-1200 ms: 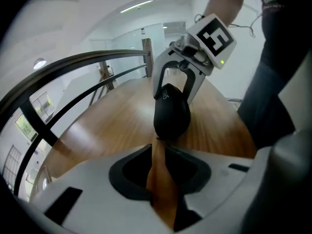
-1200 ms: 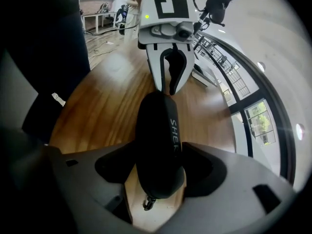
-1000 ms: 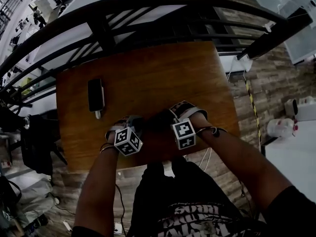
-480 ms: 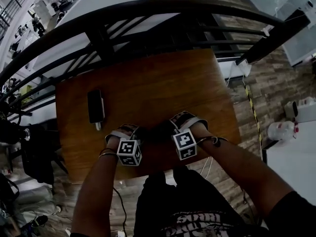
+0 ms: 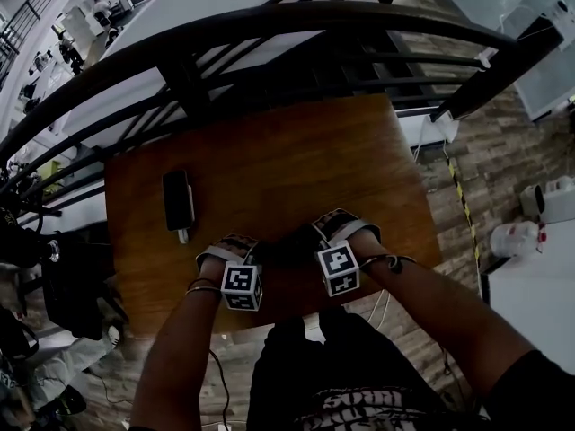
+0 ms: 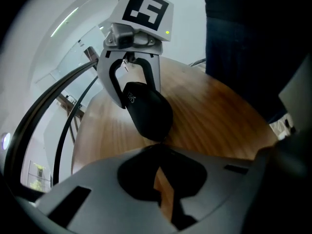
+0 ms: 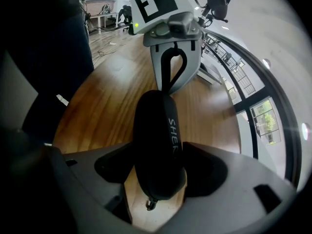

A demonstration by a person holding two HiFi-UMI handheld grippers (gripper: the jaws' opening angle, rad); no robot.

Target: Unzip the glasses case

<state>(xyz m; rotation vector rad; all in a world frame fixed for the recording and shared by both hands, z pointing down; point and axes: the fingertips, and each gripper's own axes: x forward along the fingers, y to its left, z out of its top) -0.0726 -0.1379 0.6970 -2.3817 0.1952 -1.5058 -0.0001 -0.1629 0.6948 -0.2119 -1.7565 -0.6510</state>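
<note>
A black zipped glasses case point(image 7: 157, 135) lies on the wooden table point(image 5: 269, 160) near its front edge, between my two grippers. My right gripper point(image 7: 158, 149) is shut on the case's near end, one jaw pressed on each side; a small metal pull point(image 7: 150, 204) hangs from that end. My left gripper point(image 6: 158, 147) has just been closing, and its tips now meet on the opposite end of the case point(image 6: 146, 113). What exactly they pinch there is hidden. In the head view the left gripper point(image 5: 262, 243) and right gripper point(image 5: 303, 241) face each other across the dark case point(image 5: 284, 245).
A flat black device point(image 5: 177, 200) lies on the table's left side. A dark metal railing point(image 5: 180, 61) runs along the table's far edge. The person's legs are under the front edge, and a cable point(image 5: 382, 285) hangs at the right.
The left gripper has rolled about its own axis, so its marker cube shows a different face, and its jaws have closed. The right gripper and the case have stayed put.
</note>
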